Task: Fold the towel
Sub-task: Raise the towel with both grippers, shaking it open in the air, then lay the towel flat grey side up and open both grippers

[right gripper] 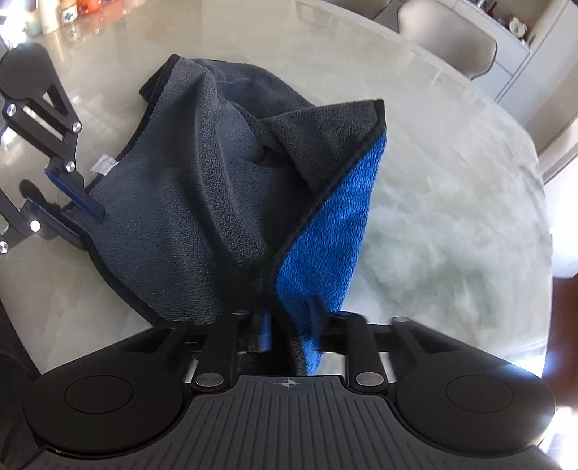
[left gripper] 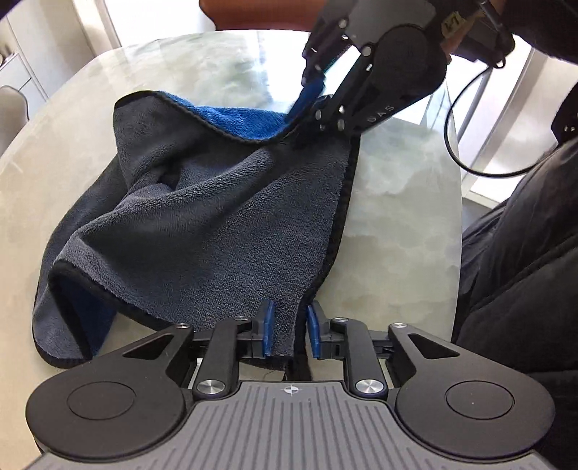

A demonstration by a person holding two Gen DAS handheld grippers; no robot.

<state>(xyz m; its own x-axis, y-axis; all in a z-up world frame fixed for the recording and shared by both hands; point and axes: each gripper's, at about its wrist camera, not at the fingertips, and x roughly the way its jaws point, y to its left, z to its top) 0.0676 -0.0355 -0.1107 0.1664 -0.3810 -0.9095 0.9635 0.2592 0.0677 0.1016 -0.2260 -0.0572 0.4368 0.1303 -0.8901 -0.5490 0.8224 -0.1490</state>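
A towel [left gripper: 216, 202], grey on one side and blue on the other with a black hem, lies bunched on the pale marble table [left gripper: 397, 217]. My left gripper [left gripper: 289, 325] is shut on its near corner. My right gripper [left gripper: 307, 105] is at the far side, shut on another corner and lifting it, so the blue side shows. In the right wrist view the towel [right gripper: 224, 173] hangs from my right gripper [right gripper: 289, 325], and the left gripper [right gripper: 68, 206] holds the edge near a white label [right gripper: 103, 164].
The rounded table edge [left gripper: 458, 217] runs along the right, with a person's dark clothing [left gripper: 523, 271] beyond it. A brown chair back [left gripper: 260, 14] stands behind the table. A grey chair [right gripper: 448, 43] and white cabinets [right gripper: 516, 54] are past the far edge.
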